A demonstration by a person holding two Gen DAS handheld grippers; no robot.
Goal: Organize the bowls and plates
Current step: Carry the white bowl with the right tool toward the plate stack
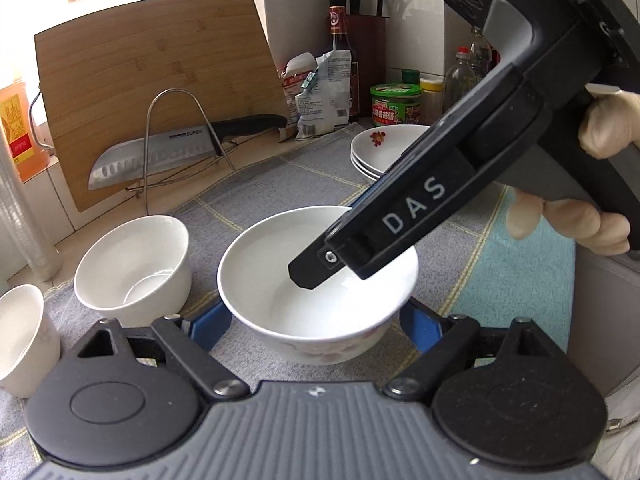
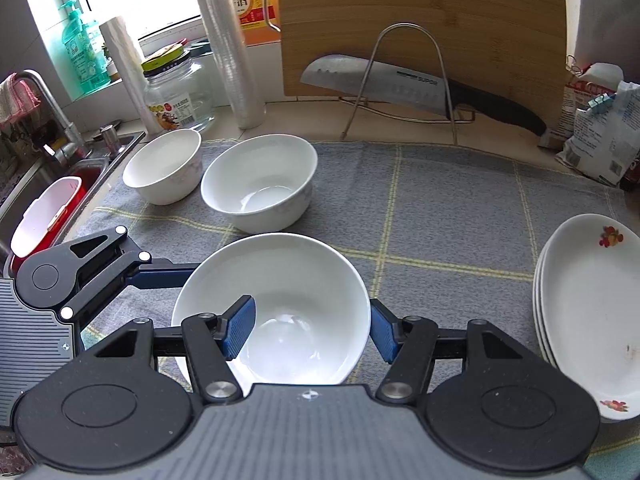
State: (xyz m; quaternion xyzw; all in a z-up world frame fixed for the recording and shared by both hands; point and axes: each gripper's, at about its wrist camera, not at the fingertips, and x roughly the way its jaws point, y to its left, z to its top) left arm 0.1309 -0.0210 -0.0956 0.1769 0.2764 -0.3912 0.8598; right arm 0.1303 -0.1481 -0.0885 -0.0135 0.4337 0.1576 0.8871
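Observation:
A white bowl with a floral outside (image 1: 280,312) (image 2: 280,276) is between the blue pads of my left gripper (image 1: 314,328), which press on its two sides. One left finger (image 2: 160,274) reaches its left wall in the right wrist view. My right gripper (image 2: 311,330) straddles the bowl's wall, with one pad inside and one outside. Its inner finger (image 1: 310,274) dips into the bowl. Two plain white bowls (image 2: 260,188) (image 2: 164,166) stand on the cloth beyond. A stack of oval plates (image 2: 588,312) (image 1: 384,148) lies to the right.
A grey checked cloth (image 2: 440,220) covers the counter. A knife on a wire rack (image 2: 384,80) and a cutting board (image 2: 420,20) stand at the back wall. A sink (image 2: 40,168) lies at the left, with jars, bottles and bags (image 1: 320,92) around the back.

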